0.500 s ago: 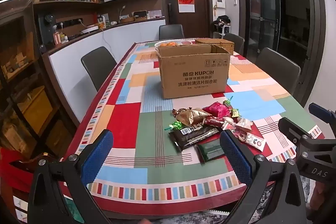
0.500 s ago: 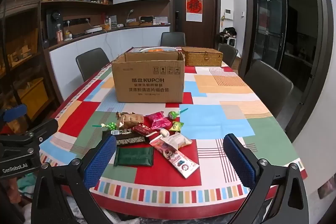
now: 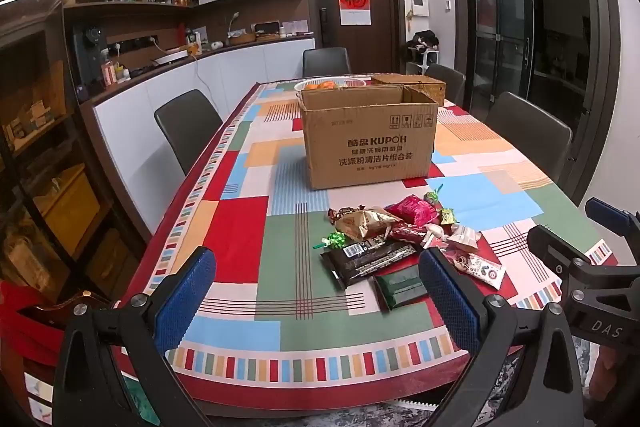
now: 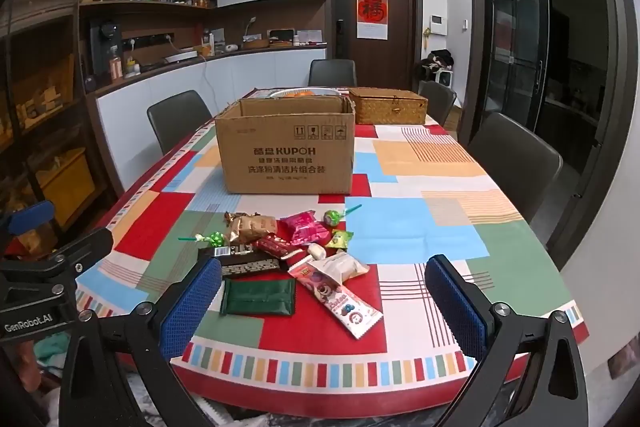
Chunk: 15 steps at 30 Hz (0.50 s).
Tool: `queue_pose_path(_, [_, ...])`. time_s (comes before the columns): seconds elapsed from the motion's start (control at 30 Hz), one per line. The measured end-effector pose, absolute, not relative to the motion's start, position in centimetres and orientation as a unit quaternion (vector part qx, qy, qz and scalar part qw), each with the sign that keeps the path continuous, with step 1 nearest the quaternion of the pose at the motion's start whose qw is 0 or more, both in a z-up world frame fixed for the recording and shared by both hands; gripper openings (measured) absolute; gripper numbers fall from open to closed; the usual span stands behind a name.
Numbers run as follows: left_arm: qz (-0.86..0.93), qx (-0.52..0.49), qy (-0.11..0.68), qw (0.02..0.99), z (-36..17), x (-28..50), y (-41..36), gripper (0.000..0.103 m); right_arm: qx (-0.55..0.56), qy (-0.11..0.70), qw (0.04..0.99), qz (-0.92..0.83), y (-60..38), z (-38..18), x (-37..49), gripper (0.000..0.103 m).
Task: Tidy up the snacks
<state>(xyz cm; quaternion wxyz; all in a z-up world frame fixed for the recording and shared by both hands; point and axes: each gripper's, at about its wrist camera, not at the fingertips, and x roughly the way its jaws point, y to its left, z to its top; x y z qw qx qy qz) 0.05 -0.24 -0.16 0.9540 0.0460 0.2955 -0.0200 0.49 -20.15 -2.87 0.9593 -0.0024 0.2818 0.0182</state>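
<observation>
Dark chairs (image 4: 178, 117) ring a long tabletop (image 4: 420, 227) under a patchwork cloth of red, green, blue and peach, with white cabinets and a dark door at the top of both frames. We see an open cardboard box (image 4: 286, 157) standing at the middle of the right wrist view, and a woven basket (image 4: 390, 107) behind it to the right. Just behind the box sits a white bowl (image 3: 332, 83) of what we take to be oranges, though the rim hides most of it.

Below the box, at the centre of the frame, lies the pile of snacks (image 4: 280, 251): a gold bag (image 4: 250, 227), a pink packet (image 4: 306, 227), two green lollipops (image 4: 214, 238), a dark bar with a barcode (image 4: 244, 259), a flat green pouch (image 4: 258, 297) and a long pink-and-white wrapper (image 4: 340, 301). They touch or overlap one another and lie apart from the box.

Our left gripper (image 3: 316, 295) hangs at the bottom of its frame, jaws wide apart and holding nothing. Our right gripper (image 4: 324, 301) likewise has its jaws spread wide, empty, over the near edge.
</observation>
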Motion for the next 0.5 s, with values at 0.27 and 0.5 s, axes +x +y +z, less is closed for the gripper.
queue_pose_path(0.27, [-0.021,0.044,0.296,0.954,0.36,-0.2,-0.04,0.103,-0.003,0.283,0.959,0.02,-19.9,-3.13,0.05,0.103])
queue_pose_path(0.5, [-0.021,0.044,0.296,0.954,0.44,-0.24,-0.02,0.103,-0.003,0.282,0.959,0.02,-19.97,-3.05,0.11,0.103])
